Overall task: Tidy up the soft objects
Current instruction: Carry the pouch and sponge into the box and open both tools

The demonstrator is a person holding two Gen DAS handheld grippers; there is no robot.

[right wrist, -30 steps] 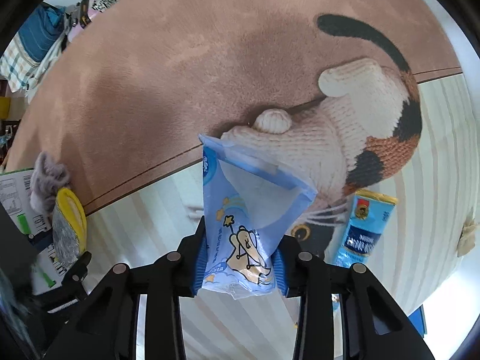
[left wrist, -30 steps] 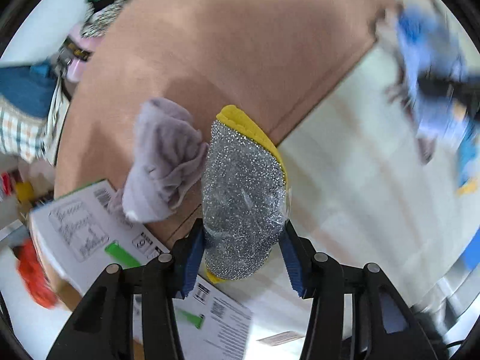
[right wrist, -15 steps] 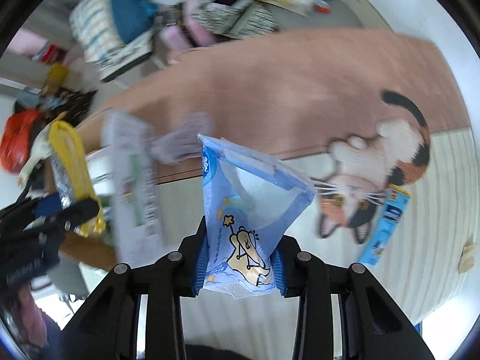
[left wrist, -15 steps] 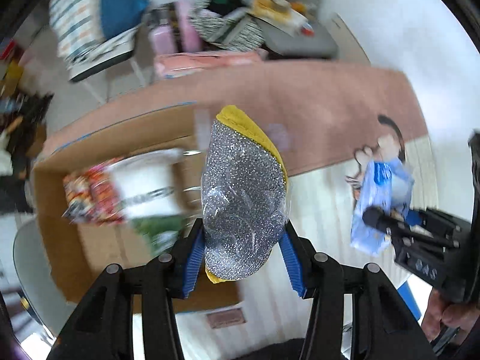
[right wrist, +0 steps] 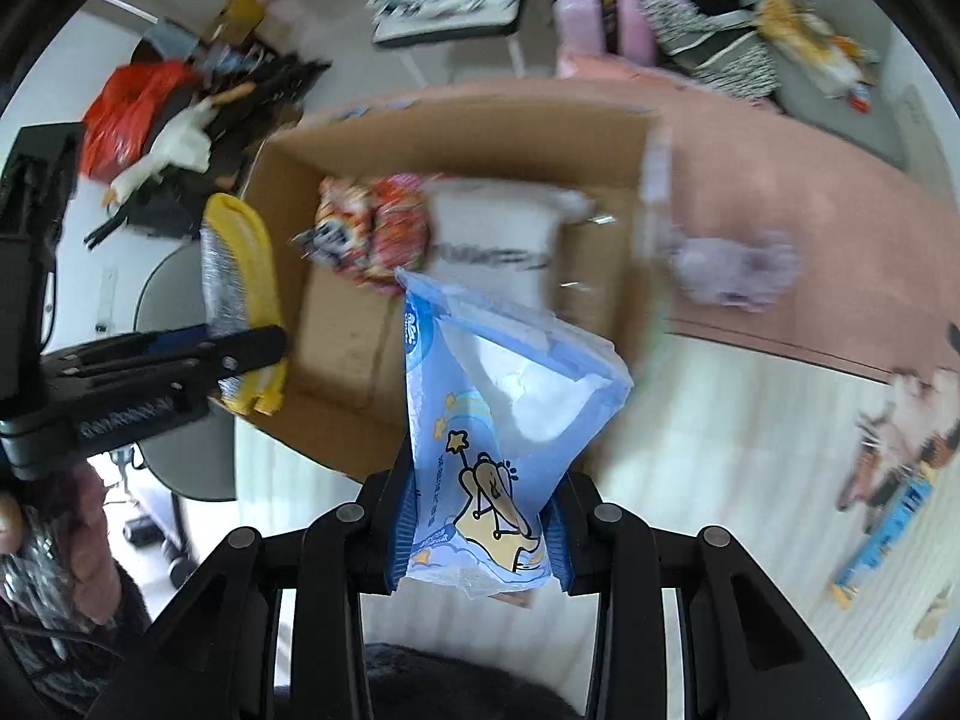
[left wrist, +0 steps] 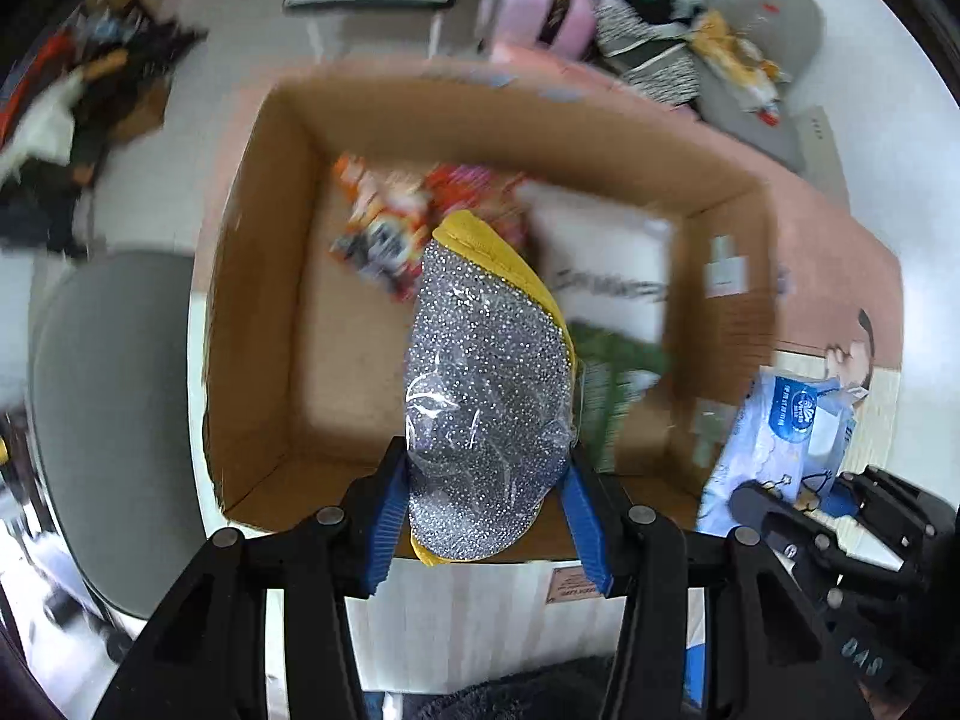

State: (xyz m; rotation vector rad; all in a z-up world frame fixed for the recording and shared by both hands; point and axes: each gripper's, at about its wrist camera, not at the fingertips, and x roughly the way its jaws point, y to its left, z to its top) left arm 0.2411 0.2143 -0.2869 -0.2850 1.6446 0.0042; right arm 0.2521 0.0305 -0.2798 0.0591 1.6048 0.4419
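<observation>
My left gripper (left wrist: 486, 504) is shut on a silver-and-yellow scrub sponge in clear wrap (left wrist: 486, 396) and holds it above the near edge of an open cardboard box (left wrist: 264, 276). My right gripper (right wrist: 480, 534) is shut on a blue tissue pack (right wrist: 498, 420) and holds it over the box's near right corner (right wrist: 336, 438). The box holds red snack packs (right wrist: 372, 228) and a white pack (right wrist: 492, 240). The left gripper with the sponge (right wrist: 240, 276) shows at left in the right wrist view; the tissue pack (left wrist: 780, 438) shows at right in the left wrist view.
A grey cloth (right wrist: 732, 264) lies on the pink rug (right wrist: 840, 222) right of the box. A blue packet (right wrist: 888, 528) lies on the striped floor at far right. A grey chair seat (left wrist: 108, 408) stands left of the box. Clutter and bags line the back.
Both grippers swung left from over the rug and floor to above the cardboard box, each still holding its object. The box interior now fills both views.
</observation>
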